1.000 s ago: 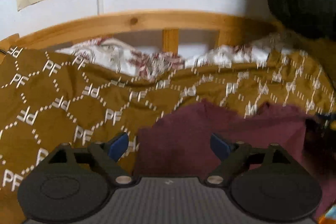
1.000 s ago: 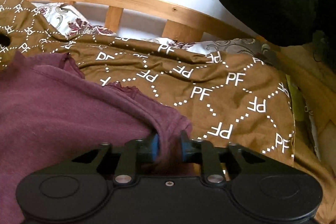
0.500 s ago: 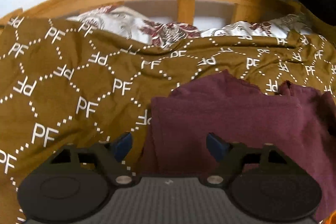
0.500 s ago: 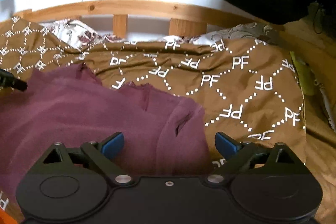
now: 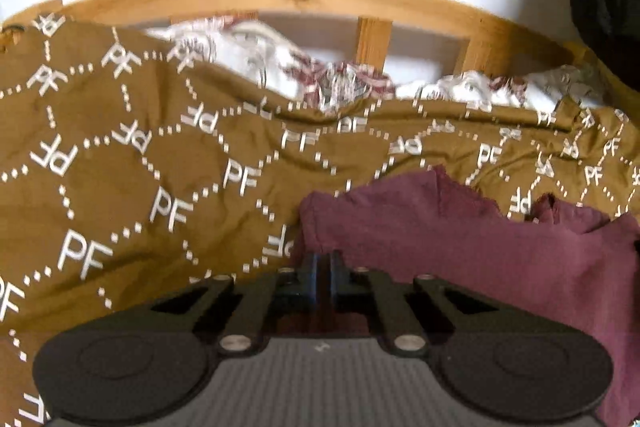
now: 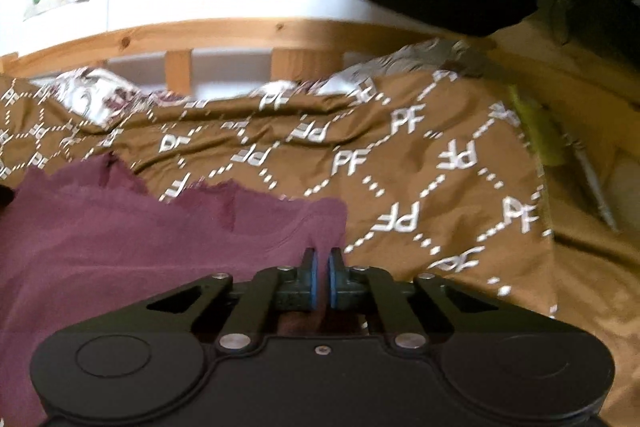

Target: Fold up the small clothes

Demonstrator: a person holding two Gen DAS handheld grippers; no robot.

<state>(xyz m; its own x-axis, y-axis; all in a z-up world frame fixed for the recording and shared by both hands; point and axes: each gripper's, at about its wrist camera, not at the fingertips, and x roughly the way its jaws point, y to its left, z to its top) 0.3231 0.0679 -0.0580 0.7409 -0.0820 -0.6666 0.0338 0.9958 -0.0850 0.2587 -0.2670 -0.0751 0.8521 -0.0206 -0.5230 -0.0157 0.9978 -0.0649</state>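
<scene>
I find my left gripper [image 5: 323, 267] and right gripper [image 6: 323, 267] each clamped on a near corner of the maroon garment [image 5: 460, 247], which lies flat on the brown patterned blanket [image 5: 140, 187], presumably so both corners lift together for folding.

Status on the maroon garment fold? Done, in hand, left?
Done: the maroon garment lies spread on the brown blanket, no fold visible. In hand: the left tongs are shut on its near left corner, the right tongs shut on its near right corner. Left: probably carry both corners toward the far edge, then any further folds.
</scene>
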